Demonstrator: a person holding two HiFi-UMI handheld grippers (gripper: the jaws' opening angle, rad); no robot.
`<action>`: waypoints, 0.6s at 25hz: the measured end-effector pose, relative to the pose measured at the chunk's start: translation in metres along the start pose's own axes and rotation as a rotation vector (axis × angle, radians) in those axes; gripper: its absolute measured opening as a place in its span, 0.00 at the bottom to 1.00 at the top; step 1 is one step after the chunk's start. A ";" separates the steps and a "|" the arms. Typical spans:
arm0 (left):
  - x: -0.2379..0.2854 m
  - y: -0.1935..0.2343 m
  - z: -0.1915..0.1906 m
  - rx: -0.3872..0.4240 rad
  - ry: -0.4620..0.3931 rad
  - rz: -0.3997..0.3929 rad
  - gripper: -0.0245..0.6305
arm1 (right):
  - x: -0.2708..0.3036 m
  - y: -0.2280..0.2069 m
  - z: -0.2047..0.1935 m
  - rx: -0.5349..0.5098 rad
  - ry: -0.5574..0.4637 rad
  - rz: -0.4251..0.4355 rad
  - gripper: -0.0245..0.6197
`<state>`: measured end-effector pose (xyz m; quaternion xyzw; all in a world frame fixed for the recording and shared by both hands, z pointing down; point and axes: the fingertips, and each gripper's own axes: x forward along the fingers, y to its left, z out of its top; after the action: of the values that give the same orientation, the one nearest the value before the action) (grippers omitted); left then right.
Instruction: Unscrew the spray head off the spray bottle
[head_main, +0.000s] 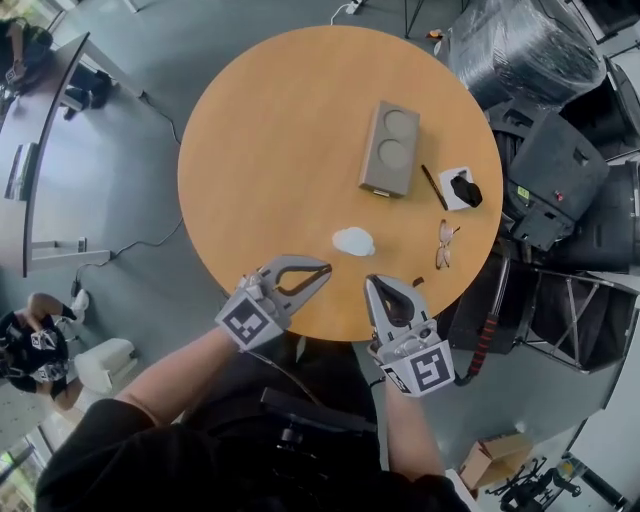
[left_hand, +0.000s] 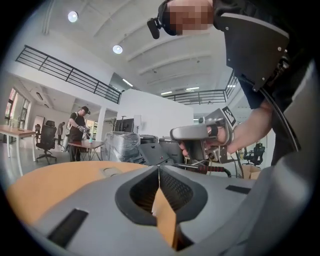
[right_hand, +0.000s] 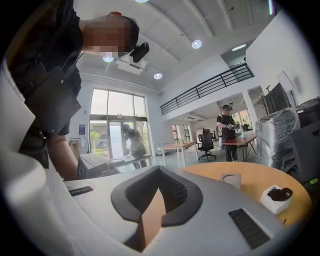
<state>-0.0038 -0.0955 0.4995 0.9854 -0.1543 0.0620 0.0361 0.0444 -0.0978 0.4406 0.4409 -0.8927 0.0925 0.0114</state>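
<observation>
Two hand-held grippers, left (head_main: 326, 268), right (head_main: 372, 282), closed, white lump (head_main: 353, 241) just beyond

- The right gripper (right_hand: 160, 172) has its two jaws pressed together, with nothing between them.
- A round brown table (right_hand: 250, 175) sits past the jaws on the right.
- A flat grey block (right_hand: 231, 180) with a round dip lies on the table.
- A small white box (right_hand: 274, 199) with a black thing on top sits near the table's edge.
- Far back, a person (right_hand: 227, 131) stands by a desk (right_hand: 241, 141) and a black chair (right_hand: 206, 144).
- Big windows (right_hand: 117, 127) let in light.
</observation>
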 end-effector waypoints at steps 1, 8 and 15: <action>0.004 0.005 -0.013 -0.003 0.010 0.018 0.05 | 0.002 -0.005 -0.007 0.005 -0.002 0.003 0.02; 0.030 0.031 -0.102 -0.054 0.037 0.112 0.11 | 0.020 -0.018 -0.071 0.018 0.021 0.079 0.02; 0.062 0.032 -0.178 -0.020 0.077 0.155 0.18 | 0.017 -0.028 -0.136 0.079 0.039 0.111 0.02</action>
<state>0.0252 -0.1281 0.6853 0.9670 -0.2294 0.1007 0.0467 0.0477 -0.1037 0.5802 0.3888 -0.9111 0.1365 0.0061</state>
